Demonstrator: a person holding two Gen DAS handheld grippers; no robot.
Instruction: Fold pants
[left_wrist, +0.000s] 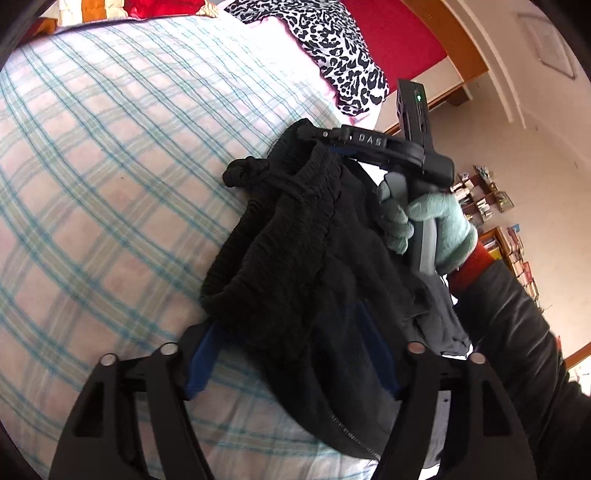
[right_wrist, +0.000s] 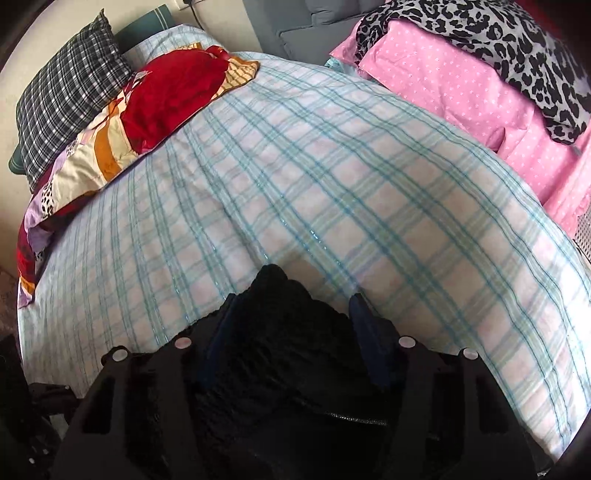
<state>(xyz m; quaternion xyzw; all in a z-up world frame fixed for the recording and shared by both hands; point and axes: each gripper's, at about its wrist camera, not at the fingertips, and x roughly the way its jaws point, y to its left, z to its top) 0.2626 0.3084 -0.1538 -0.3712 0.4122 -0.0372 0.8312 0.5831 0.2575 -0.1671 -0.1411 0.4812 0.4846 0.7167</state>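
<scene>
Black pants (left_wrist: 295, 258) with a ribbed waistband hang bunched above the checked bed cover (left_wrist: 110, 184). My left gripper (left_wrist: 291, 347) has its blue pads around the fabric and is shut on it. The right gripper (left_wrist: 332, 144) shows in the left wrist view, held by a green-gloved hand (left_wrist: 436, 229), clamped on the waistband's far end. In the right wrist view the right gripper (right_wrist: 291, 317) holds a wad of the black pants (right_wrist: 280, 332) between its blue pads, above the bed cover (right_wrist: 295, 166).
A leopard-print cloth (left_wrist: 332, 48) and pink bedding (right_wrist: 461, 92) lie at the bed's right. A red garment (right_wrist: 173, 92) on a patterned cushion and a dark plaid pillow (right_wrist: 62, 92) lie at the far left. Shelves (left_wrist: 491, 221) stand on the floor to the right.
</scene>
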